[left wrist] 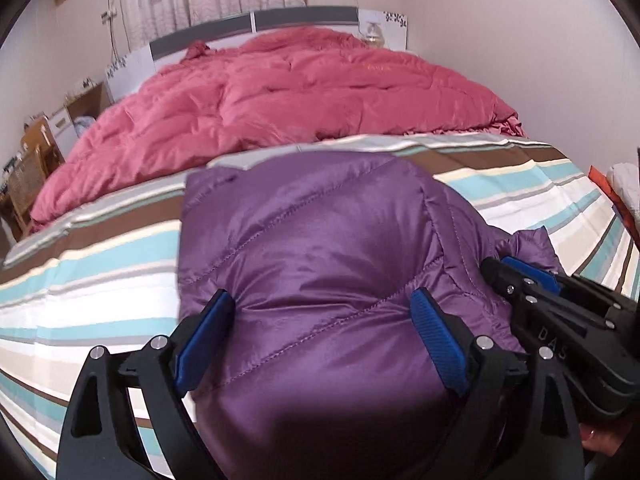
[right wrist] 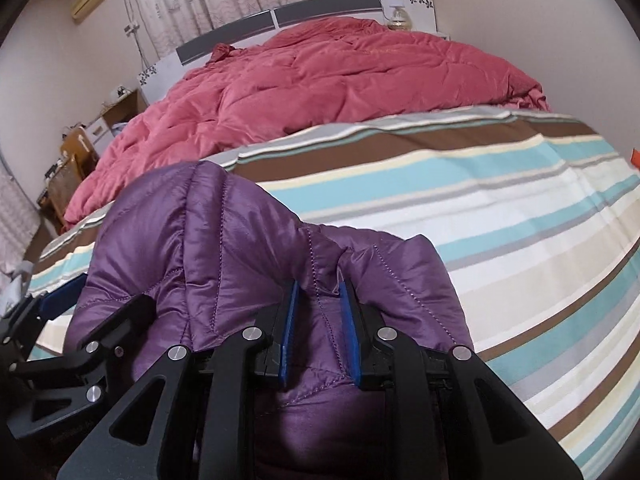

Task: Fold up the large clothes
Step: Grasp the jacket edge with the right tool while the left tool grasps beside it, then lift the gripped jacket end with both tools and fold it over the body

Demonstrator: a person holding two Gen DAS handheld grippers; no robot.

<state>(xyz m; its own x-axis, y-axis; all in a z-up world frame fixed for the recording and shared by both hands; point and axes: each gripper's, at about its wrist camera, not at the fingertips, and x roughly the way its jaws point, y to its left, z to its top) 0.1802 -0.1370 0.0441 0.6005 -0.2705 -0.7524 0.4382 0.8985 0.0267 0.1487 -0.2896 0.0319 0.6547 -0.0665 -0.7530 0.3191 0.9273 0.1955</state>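
Where bunched, purple quilted jacket [left wrist: 320, 248] gleams.

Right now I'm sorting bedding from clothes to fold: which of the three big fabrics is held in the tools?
The purple quilted jacket, shiny and stitched, lying on the striped sheet. The pink comforter lies untouched beyond it.

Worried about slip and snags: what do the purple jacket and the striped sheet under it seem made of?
Purple jacket: likely thin nylon or polyester shell, glossy sheen, stitched puffy quilt channels suggesting padded fill. Striped sheet: looks like matte woven cotton or blend, flat with no shine.
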